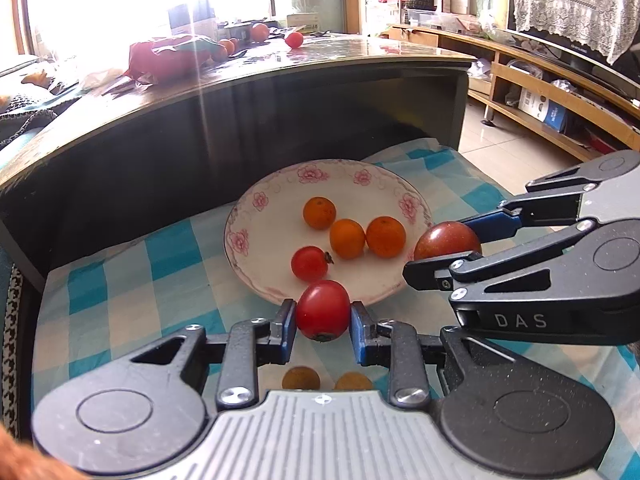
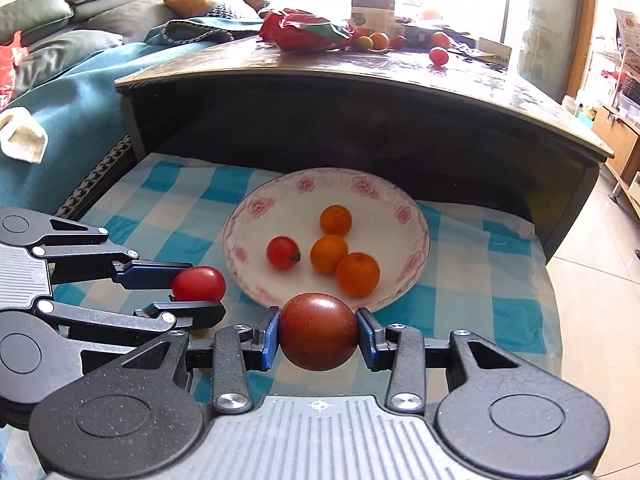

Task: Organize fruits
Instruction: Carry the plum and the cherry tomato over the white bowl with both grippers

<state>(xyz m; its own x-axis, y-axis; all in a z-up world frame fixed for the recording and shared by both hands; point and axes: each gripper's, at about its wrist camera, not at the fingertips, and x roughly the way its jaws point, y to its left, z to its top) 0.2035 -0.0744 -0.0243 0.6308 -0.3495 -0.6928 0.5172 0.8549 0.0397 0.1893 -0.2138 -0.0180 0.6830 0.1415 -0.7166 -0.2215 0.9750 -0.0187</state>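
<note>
A white plate with pink flowers [image 1: 256,200] [image 2: 416,232] sits on a blue checked cloth. It holds three oranges [image 1: 347,238] [image 2: 329,253] and a small red tomato [image 1: 309,263] [image 2: 282,252]. My left gripper [image 1: 323,312] [image 2: 199,290] is shut on a red tomato [image 1: 322,309] [image 2: 199,283] at the plate's near-left rim. My right gripper [image 2: 318,332] [image 1: 448,246] is shut on a dark red tomato [image 2: 318,331] [image 1: 447,240] at the plate's near-right rim.
Two brownish fruits [image 1: 301,378] [image 1: 353,382] lie on the cloth under my left gripper. A dark wooden table [image 1: 248,92] [image 2: 360,92] rises behind the plate, with a red bag [image 2: 304,32] and more fruit on top. A sofa [image 2: 80,60] stands at the left.
</note>
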